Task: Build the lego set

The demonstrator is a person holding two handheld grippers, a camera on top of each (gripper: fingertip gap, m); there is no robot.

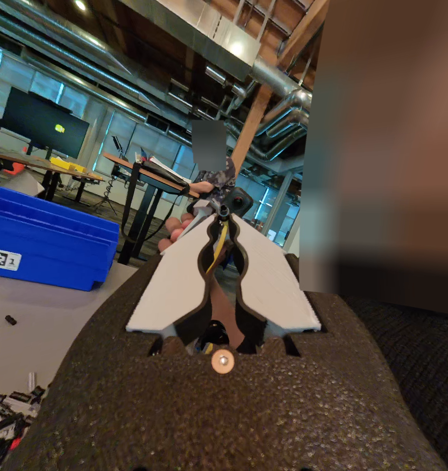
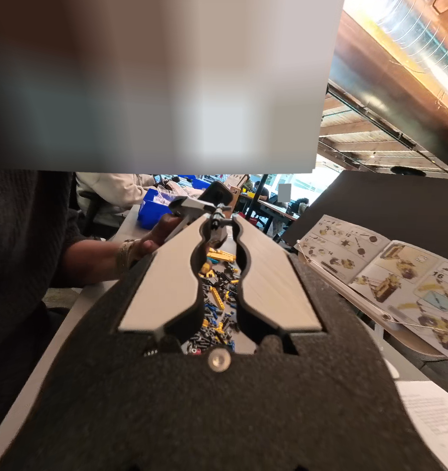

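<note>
The grey worktop (image 1: pixel 52 313) carries a stack of blue bins (image 1: pixel 47 242) at its far left, with a loose heap of small black, white and red building pieces (image 1: pixel 9 413) at the near left edge. In the right wrist view the same worktop (image 2: pixel 72 305) shows a wider scatter of yellow, black and blue building pieces (image 2: pixel 218 300) below the fingers, and an open instruction booklet (image 2: pixel 370 267) propped on a slanted stand to the right. The two grippers meet tip to tip, held well above the worktop. The left gripper (image 1: pixel 222 213) has its jaws drawn nearly together, pinching the end of a small dark pin-like piece (image 1: pixel 223 211) at the tips; a thin yellow part (image 1: pixel 218 251) hangs in the gap behind them. The right gripper (image 2: pixel 219 219) likewise has its jaws almost closed, pinching a small black-and-grey pin assembly (image 2: pixel 218 216) at the tips. Each view shows the other gripper just beyond, with a hand (image 2: pixel 164 232) wrapped around its grey handle and a black camera mounted on it. Whether both grippers hold one joined piece or two touching pieces cannot be told.
</note>
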